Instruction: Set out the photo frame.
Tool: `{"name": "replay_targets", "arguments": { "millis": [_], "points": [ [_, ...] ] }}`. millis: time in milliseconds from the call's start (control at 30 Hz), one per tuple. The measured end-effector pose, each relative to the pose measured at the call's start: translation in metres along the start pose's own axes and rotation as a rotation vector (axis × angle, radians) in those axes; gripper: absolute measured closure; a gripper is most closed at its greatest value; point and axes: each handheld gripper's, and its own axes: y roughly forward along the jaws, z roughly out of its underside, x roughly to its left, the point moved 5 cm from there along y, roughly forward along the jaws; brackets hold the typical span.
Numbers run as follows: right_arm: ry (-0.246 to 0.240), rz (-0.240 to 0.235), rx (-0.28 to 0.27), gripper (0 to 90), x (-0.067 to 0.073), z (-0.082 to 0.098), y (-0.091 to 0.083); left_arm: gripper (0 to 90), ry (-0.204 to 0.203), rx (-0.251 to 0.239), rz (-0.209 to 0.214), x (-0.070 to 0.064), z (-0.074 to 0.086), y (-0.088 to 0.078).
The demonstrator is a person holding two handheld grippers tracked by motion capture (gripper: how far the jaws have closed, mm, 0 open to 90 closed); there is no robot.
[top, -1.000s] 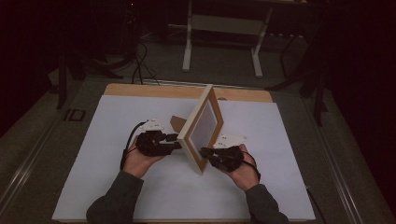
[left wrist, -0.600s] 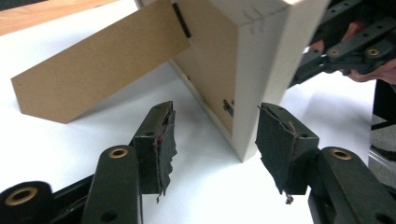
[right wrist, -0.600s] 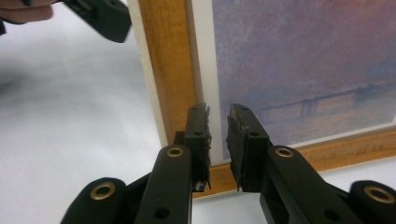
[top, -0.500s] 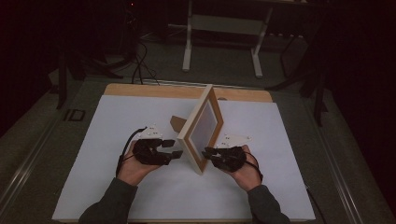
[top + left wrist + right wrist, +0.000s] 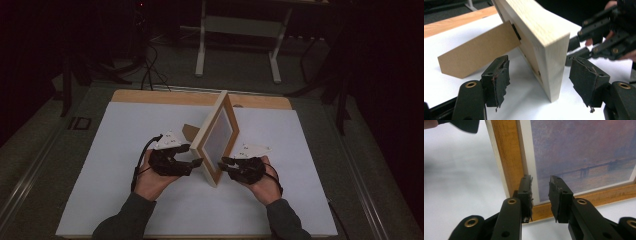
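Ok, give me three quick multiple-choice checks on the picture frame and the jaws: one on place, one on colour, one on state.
1. Where does the picture frame stand?
A. upright on the white sheet, between the two grippers
B. flat on the floor
C. on the bare wooden strip at the far edge

2. What colour is the easel prop behind the frame?
A. white
B. brown
C. black

3. How do the left gripper jaws stand?
A. pressed on the frame's edge
C. shut on the prop
B. open, with the frame's corner between them, pads clear of it

Answers: 1 A, the high view shows it on edge between the left gripper and the right gripper. 2 B, the left gripper view shows brown board. 3 B, gaps show either side of the corner; these jaws have just been opening.
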Motion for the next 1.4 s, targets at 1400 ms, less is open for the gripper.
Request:
{"name": "replay_targets", "arguments": {
  "millis": [1400],
  "points": [
    [0.008,-0.007,0.008,71.1,-0.002,0.006,0.0,61.4,-0.086,-0.012,-0.078,-0.008,-0.015,0.012]
  ]
}}
